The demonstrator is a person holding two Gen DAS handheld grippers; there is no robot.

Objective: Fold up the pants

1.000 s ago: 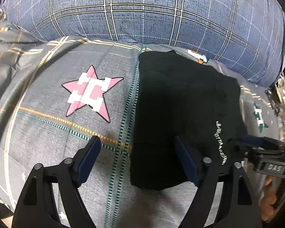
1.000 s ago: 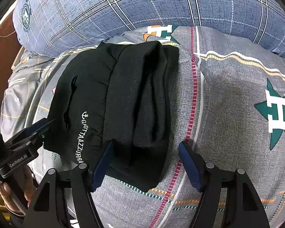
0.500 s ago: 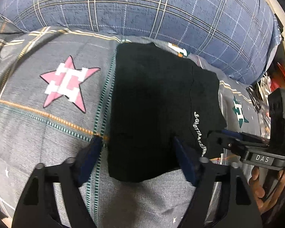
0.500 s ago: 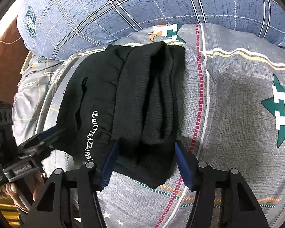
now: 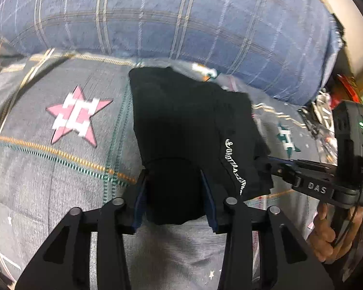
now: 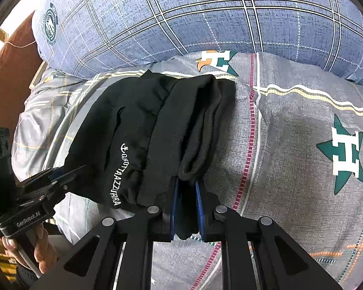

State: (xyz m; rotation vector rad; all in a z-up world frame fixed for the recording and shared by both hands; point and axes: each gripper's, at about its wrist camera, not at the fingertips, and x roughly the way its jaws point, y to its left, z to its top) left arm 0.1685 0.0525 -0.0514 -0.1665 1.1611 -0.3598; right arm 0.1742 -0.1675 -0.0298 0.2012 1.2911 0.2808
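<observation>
Black folded pants (image 5: 186, 120) with white lettering lie on the grey patterned bedspread (image 5: 48, 181). My left gripper (image 5: 173, 183) is shut on the near left edge of the pants. In the right wrist view the pants (image 6: 142, 125) form a folded bundle, and my right gripper (image 6: 185, 193) is shut on its near right edge, at the ribbed cuffs. The right gripper also shows in the left wrist view (image 5: 273, 163), at the pants' right side. The left gripper shows in the right wrist view (image 6: 67, 172), at the pants' left side.
A large blue plaid pillow (image 5: 169, 17) lies right behind the pants, also in the right wrist view (image 6: 217, 12). A pink star (image 5: 77, 114) and a green star (image 6: 346, 152) mark the bedspread. Clutter (image 5: 326, 104) sits past the bed's right edge.
Both grippers moved in onto the near edge of the pants and shut on the fabric. They were open one second ago.
</observation>
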